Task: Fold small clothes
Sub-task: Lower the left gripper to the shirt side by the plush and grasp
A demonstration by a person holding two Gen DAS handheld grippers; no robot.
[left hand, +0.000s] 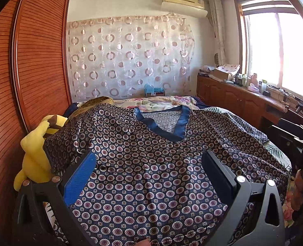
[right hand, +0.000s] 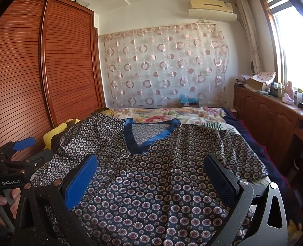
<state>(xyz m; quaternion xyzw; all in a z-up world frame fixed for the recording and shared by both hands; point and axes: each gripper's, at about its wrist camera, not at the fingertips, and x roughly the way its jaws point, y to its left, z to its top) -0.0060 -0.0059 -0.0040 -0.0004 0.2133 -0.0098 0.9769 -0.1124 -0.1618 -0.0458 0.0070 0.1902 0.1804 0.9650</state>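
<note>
I hover my left gripper (left hand: pixel 149 170) and right gripper (right hand: pixel 151 174), both wide open and empty, over the flat patterned shirt (left hand: pixel 151 164); folding hasn't started, so next I grasp an edge.

This is a home bedroom: a bed (right hand: pixel 192 112) with flowered bedding, a wooden louvered wardrobe (right hand: pixel 38 65), an air conditioner (right hand: pixel 211 7) and a curtained window (left hand: pixel 274 51).

One patterned navy top (left hand: pixel 151 164) is lying spread on one bed (right hand: pixel 192 114). One yellow plush toy (left hand: pixel 34 153) is sitting at the left. Two grippers are showing, the left gripper (left hand: pixel 149 168) and the right gripper (right hand: pixel 151 174), each spreading two fingers (right hand: pixel 79 182). One air conditioner (right hand: pixel 211 8) is hanging on the far wall.
</note>
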